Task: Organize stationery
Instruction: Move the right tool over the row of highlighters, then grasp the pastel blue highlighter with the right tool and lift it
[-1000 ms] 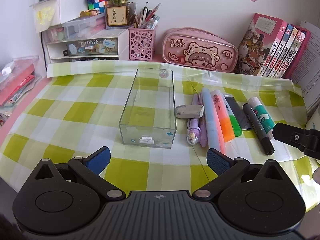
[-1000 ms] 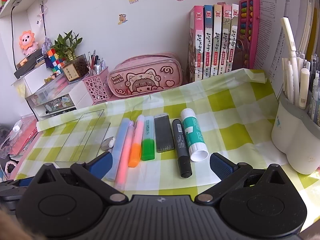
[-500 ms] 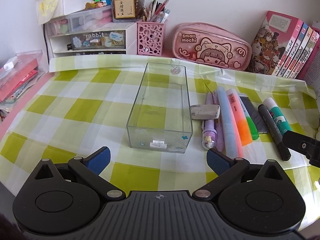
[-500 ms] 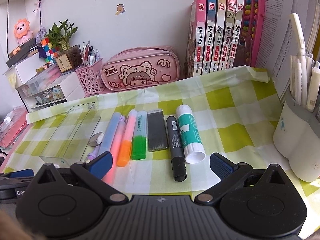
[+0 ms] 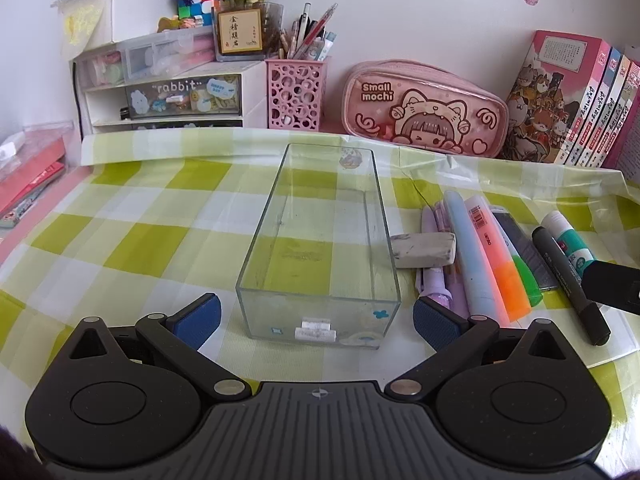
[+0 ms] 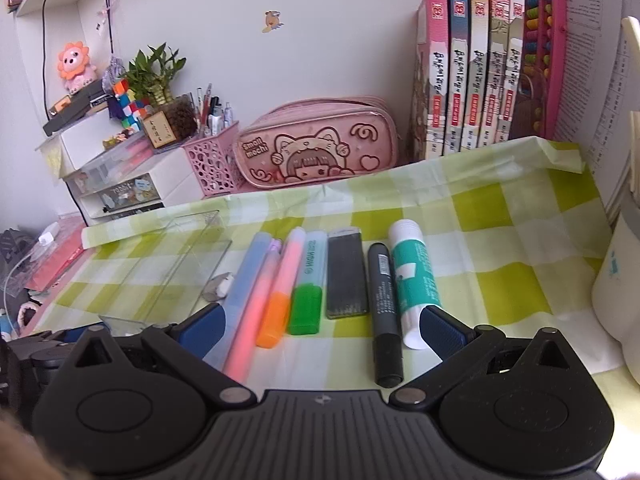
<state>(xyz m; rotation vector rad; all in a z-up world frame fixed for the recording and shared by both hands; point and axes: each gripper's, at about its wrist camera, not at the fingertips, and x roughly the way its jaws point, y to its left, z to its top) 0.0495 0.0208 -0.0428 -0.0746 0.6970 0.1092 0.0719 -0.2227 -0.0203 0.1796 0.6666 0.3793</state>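
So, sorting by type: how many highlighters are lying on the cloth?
3, side by side right of the clear box: blue highlighter, orange highlighter, green highlighter. None seem hidden.

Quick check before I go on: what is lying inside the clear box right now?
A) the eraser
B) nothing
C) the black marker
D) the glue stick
B: the clear box shows only checked cloth through its floor; the eraser, glue stick and black marker all lie outside it, to its right.
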